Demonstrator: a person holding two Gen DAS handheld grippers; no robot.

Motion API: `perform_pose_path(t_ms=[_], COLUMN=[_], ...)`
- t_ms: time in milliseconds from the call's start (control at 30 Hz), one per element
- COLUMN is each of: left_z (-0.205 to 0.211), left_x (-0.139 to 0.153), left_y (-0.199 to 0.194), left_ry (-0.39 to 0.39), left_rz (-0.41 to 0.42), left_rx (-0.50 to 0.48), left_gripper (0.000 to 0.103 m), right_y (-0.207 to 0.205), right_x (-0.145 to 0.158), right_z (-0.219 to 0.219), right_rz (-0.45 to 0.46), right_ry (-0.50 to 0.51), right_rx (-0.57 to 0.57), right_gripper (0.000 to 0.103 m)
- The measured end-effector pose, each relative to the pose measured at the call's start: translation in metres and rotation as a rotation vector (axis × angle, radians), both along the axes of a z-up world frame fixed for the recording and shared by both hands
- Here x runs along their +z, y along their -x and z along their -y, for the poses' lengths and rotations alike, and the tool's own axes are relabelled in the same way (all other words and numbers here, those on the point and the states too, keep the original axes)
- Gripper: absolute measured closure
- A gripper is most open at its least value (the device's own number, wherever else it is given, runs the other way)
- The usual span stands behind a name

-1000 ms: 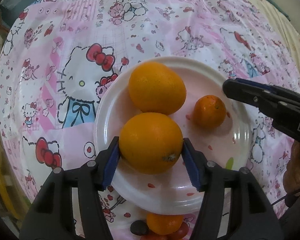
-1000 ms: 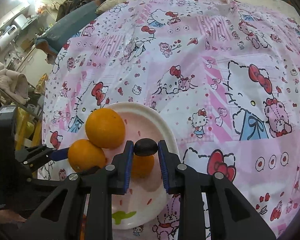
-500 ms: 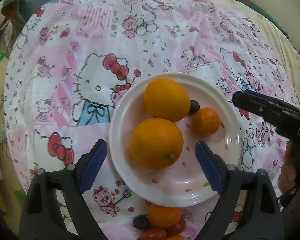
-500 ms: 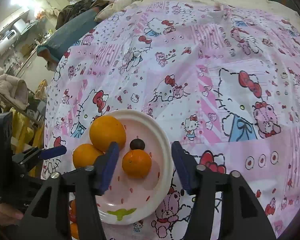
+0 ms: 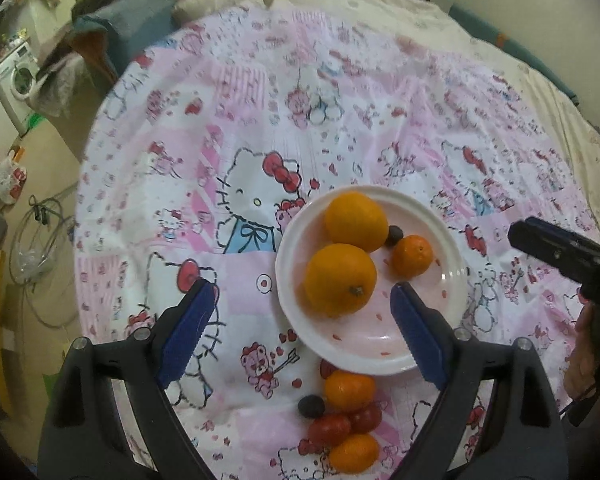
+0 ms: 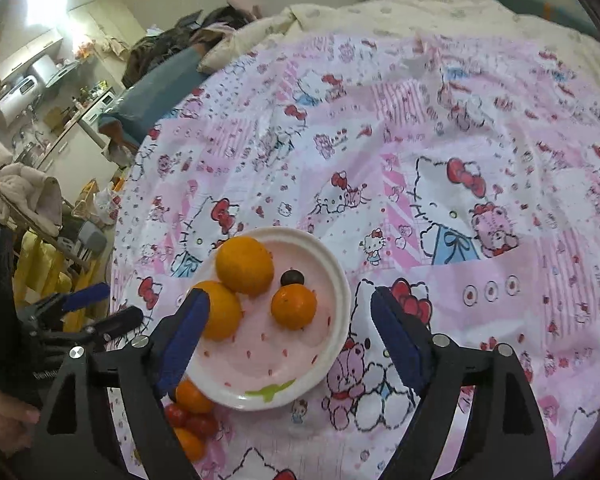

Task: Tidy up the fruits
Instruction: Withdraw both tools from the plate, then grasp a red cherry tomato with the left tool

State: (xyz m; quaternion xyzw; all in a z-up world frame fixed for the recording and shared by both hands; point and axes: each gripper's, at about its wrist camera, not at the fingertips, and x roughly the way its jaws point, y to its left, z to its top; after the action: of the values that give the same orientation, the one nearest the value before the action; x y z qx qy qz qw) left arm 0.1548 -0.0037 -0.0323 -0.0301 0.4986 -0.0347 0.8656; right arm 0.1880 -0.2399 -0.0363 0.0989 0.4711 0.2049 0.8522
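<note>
A white plate (image 5: pixel 456 276) (image 6: pixel 336 332) holds two large oranges (image 5: pixel 339 280) (image 6: pixel 244 266), a small mandarin (image 5: pixel 413 255) (image 6: pixel 294 306) and a dark grape (image 5: pixel 395 235) (image 6: pixel 292 277). My left gripper (image 5: pixel 304 332) is open and empty above the plate's near edge. My right gripper (image 6: pixel 286 340) is open and empty above the plate. Loose fruit lies on the cloth in front of the plate: a mandarin (image 5: pixel 349 391), a dark grape (image 5: pixel 311 406), cherry tomatoes (image 5: pixel 330 429) and another mandarin (image 5: pixel 354 453). They also show in the right wrist view, the mandarin (image 6: pixel 192 397) partly behind the left finger.
A pink Hello Kitty cloth (image 5: pixel 260 160) covers the table. Its left edge (image 5: pixel 80 208) drops to a floor with cables and bags. Bedding (image 6: pixel 420 4) lies beyond the far edge. The other gripper shows at the right (image 5: pixel 560 256) and at the left (image 6: pixel 80 320).
My left gripper let go of the large orange and my right let go of the dark grape onto the plate. Both opened wide and drew back and up.
</note>
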Motion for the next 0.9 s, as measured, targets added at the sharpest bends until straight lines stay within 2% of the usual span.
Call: perform_pose_path(t_ms=[300,367,500,700,900], left_z=[-0.01,-0.017,-0.031,-0.042,-0.044], left_x=[0.024,0.026,0.021,0.005,-0.005], left_y=[0.053,0.067,0.085,0.089,0.085], left_ry=[0.018,0.045,0.111,0.114,0.116], left_rz=[0.04,0.037,0.03,0.015,-0.014], left_rx=[0.029,0.054,0.088,0.152,0.164], left_gripper=[0.015,0.015,0.015,0.015,0.016], right_y=[0.052,0.066,0.091,0.113,0.102], right_x=[0.013,0.015,0.015,-0.003,-0.013], right_z=[0.01,0.012,0.013,0.014,0.01], right_rz=[0.001,0.002,-0.012,-0.044,-0.068], right_ry=[-0.047,-0.054,-0.064,-0.035,-0.029], right_rx=[-0.035,-0.04,-0.061,-0.115,-0.123], right_gripper=[0.015,0.015,0.015,0.015,0.015])
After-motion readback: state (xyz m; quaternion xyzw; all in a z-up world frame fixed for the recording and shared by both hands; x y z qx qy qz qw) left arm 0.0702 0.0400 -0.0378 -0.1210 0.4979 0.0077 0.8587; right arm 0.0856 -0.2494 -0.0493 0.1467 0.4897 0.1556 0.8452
